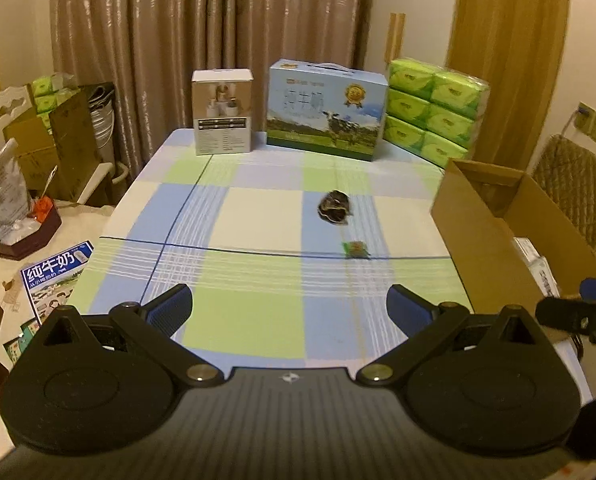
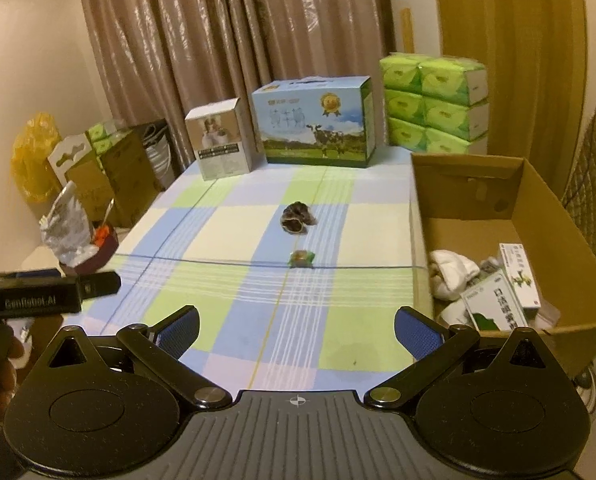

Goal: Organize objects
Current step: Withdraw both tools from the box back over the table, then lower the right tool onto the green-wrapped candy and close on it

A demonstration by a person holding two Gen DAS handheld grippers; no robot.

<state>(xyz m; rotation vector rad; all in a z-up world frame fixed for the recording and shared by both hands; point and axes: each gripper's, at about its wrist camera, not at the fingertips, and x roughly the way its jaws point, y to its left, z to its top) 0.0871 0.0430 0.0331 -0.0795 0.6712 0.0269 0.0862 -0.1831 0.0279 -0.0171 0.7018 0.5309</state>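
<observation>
While both grippers hover back from the work with nothing in them, two loose items remain on the counter (image 2: 234,280): a dark crumpled thing (image 2: 297,217) mid-counter and a small green packet (image 2: 302,258) just nearer the camera, both blurred, so I can't tell exactly what they are. Left gripper (image 1: 289,308) has its jaws spread wide, empty. Right gripper (image 2: 297,330) same, wide apart and empty. Cardboard box (image 2: 474,200) sits at the counter's right edge, already holding white cloth (image 2: 454,272) and a couple of medicine cartons (image 2: 518,276), so I judge that's the drop target and the job is mostly done. Next step is probably the green packet, since it's the nearer piece and well apart from the box wall. Right gripper looks better placed; the packet lies roughly on its centreline and the box is on its side. Advice: come down steep, since the packet is flat and low, straddle it across the short axis, let the pads touch the cloth before closing, then close slowly so it doesn't skate on the checked tablecloth. Lift clear above the box rim before moving right; the near wall stands tall. Release low inside, over a bare patch of floor, not on top of the cartons. Keep the left gripper out of the path. Milk carton (image 2: 314,124), tissue packs (image 2: 434,104) and small white box (image 2: 220,140) at the far edge look already placed; leave them.
</observation>
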